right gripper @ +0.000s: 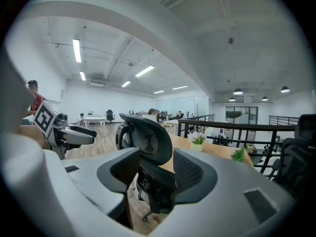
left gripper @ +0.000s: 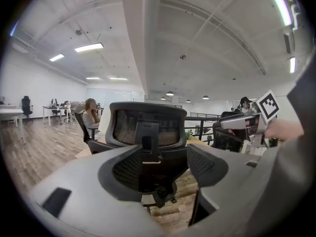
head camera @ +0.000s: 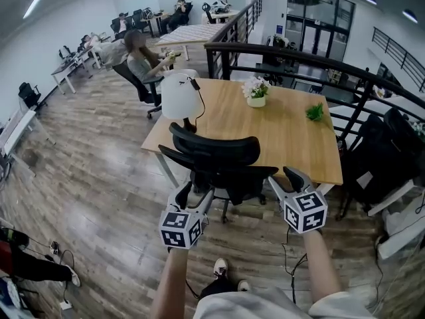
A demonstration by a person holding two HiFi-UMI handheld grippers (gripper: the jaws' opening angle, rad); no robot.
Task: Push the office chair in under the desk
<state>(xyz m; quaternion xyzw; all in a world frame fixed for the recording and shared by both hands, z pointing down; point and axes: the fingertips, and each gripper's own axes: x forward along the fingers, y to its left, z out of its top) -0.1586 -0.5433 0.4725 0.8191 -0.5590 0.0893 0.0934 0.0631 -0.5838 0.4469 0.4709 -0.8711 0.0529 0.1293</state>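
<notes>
The black office chair (head camera: 216, 157) stands on the wooden floor (head camera: 99, 198) at the near edge of the tabletop (head camera: 285, 135), its backrest and headrest turned toward the person. The left gripper (head camera: 192, 197) is just behind the lower left of the backrest, jaws spread apart and empty, with the chair's back showing through the gap. The right gripper (head camera: 287, 181) is just beside the chair's right side, also open and holding nothing. On the tabletop are a white lamp (head camera: 180, 96), a pot of white flowers (head camera: 255, 90) and a small green plant (head camera: 315, 112). A person (head camera: 141, 57) sits at another desk farther back.
</notes>
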